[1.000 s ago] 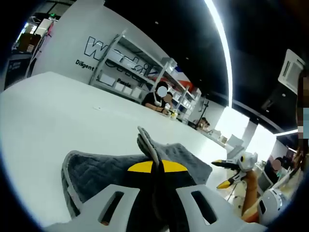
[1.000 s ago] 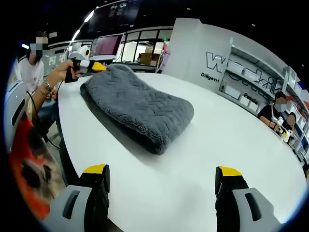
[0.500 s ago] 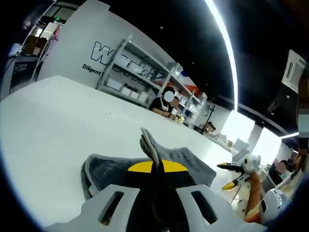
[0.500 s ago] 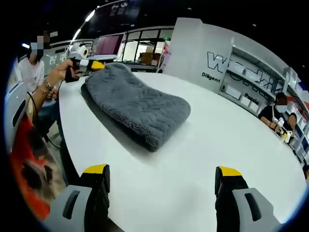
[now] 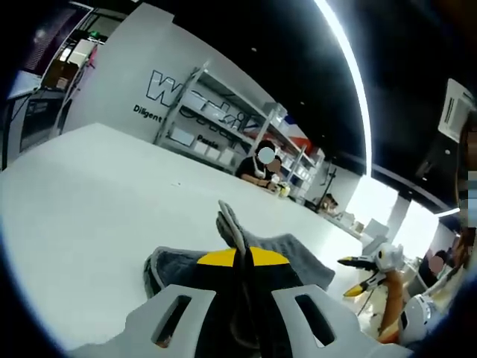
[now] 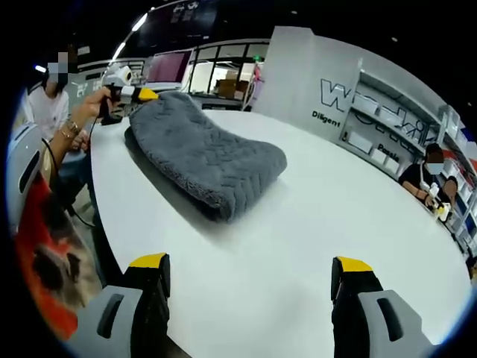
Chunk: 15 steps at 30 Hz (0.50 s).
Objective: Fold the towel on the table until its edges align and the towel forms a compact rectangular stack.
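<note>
My left claw (image 5: 237,261) is clamped on a fold of the grey towel (image 5: 287,253), a pinch of cloth sticking up between the closed jaws. My right claw (image 6: 250,272) hangs with its jaws wide apart over bare white table (image 6: 320,216), gripping nothing. In the right gripper view the towel (image 6: 201,153) lies doubled over near the table's edge, with the left claw (image 6: 141,94) at its far end, held in a hand (image 6: 88,109).

Towel (image 6: 205,160): grey fleecy cloth, matt (quilted zigzag texture). Table (image 6: 320,224): smooth white, faint sheen.
</note>
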Each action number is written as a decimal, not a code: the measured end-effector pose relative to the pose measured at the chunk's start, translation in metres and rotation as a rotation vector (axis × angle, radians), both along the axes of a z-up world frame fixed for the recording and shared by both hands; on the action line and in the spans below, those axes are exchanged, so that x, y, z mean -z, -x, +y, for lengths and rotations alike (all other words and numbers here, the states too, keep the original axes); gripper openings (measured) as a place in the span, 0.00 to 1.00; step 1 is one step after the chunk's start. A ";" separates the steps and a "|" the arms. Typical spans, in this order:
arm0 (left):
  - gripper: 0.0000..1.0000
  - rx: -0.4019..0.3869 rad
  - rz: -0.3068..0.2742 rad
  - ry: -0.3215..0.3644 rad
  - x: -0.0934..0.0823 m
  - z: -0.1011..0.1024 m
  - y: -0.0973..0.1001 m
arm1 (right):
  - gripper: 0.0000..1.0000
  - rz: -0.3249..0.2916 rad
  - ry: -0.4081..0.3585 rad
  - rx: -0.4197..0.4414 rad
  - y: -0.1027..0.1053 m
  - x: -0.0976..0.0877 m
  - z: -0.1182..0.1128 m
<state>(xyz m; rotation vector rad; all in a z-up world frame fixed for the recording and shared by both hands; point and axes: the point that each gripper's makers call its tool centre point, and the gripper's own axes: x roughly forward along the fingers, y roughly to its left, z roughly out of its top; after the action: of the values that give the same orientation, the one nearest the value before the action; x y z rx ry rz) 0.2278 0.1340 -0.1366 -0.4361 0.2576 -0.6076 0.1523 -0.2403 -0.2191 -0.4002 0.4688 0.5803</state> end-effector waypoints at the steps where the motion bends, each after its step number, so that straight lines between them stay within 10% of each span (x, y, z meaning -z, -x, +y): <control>1: 0.04 0.000 -0.003 0.002 -0.001 0.000 0.001 | 0.91 0.000 0.002 -0.002 0.000 0.000 0.000; 15: 0.04 -0.010 -0.039 0.022 -0.018 0.010 0.006 | 0.90 0.011 0.039 -0.016 -0.001 0.003 0.004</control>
<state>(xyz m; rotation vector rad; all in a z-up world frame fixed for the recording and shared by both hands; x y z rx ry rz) 0.2220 0.1443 -0.1185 -0.4462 0.2119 -0.6085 0.1532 -0.2366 -0.2221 -0.4382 0.4881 0.5900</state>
